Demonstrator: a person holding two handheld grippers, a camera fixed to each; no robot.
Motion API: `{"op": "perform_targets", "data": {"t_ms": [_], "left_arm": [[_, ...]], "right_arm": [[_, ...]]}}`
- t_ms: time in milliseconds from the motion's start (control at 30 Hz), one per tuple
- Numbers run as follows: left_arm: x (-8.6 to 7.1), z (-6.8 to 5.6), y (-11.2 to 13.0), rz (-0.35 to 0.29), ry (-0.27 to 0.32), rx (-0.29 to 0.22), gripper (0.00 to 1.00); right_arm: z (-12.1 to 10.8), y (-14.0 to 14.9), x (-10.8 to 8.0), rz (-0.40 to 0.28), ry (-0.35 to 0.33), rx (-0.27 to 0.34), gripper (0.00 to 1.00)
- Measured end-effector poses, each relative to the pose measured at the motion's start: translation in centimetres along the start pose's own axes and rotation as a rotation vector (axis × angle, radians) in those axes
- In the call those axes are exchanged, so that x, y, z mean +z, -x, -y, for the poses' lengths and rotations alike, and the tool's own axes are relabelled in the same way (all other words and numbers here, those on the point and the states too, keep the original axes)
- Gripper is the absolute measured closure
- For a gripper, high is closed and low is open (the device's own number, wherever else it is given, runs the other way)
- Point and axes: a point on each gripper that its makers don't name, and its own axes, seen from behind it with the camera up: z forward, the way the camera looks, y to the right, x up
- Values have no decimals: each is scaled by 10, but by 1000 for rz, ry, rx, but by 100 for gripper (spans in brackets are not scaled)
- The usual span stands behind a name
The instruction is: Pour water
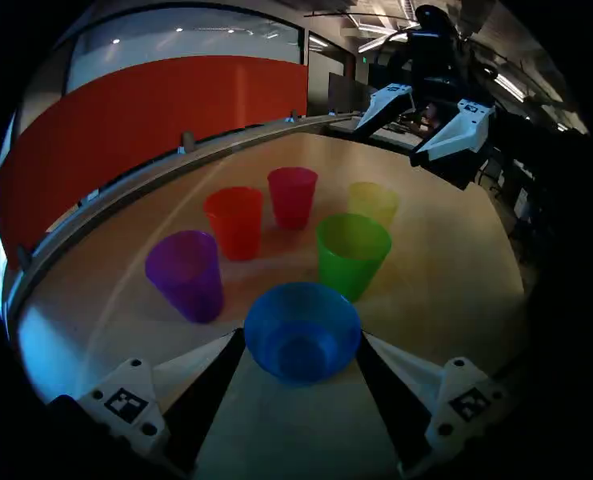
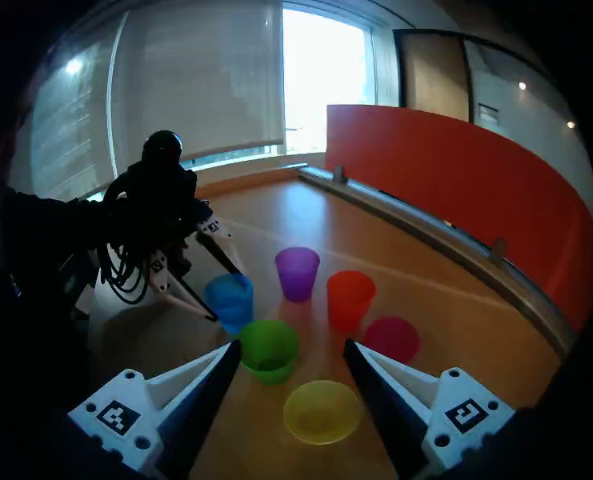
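Note:
Six coloured plastic cups stand in a ring on a wooden table (image 1: pixel 456 264). The blue cup (image 1: pixel 302 332) sits between the fingers of my left gripper (image 1: pixel 298 336), which touch its rim on both sides. From the right gripper view the left gripper (image 2: pixel 222 298) flanks that blue cup (image 2: pixel 229 302). My right gripper (image 2: pixel 290 346) is open, with the yellow cup (image 2: pixel 322 410) low between its fingers and untouched. In the left gripper view the right gripper (image 1: pixel 386 146) hovers above and beyond the yellow cup (image 1: pixel 372 202).
Around the ring stand the green cup (image 1: pixel 352 254), purple cup (image 1: pixel 186 274), orange cup (image 1: pixel 234 222) and magenta cup (image 1: pixel 292 196). An orange partition (image 1: pixel 160 120) with a metal rail borders the table's far edge. A person's dark sleeve (image 2: pixel 48 232) holds the left gripper.

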Motion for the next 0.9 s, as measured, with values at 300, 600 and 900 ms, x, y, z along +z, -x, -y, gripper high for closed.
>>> {"op": "perform_targets", "data": {"t_ms": [300, 600, 900], "left_arm": [[3, -2, -3, -6, 1, -1, 8], [2, 0, -2, -10, -4, -3, 14], [-7, 4, -4, -19, -23, -3, 14]], "right_arm": [[-1, 1, 0, 1, -1, 5, 1], [-1, 2, 1, 1, -4, 6, 1], [0, 1, 5, 3, -4, 1, 1]]}}
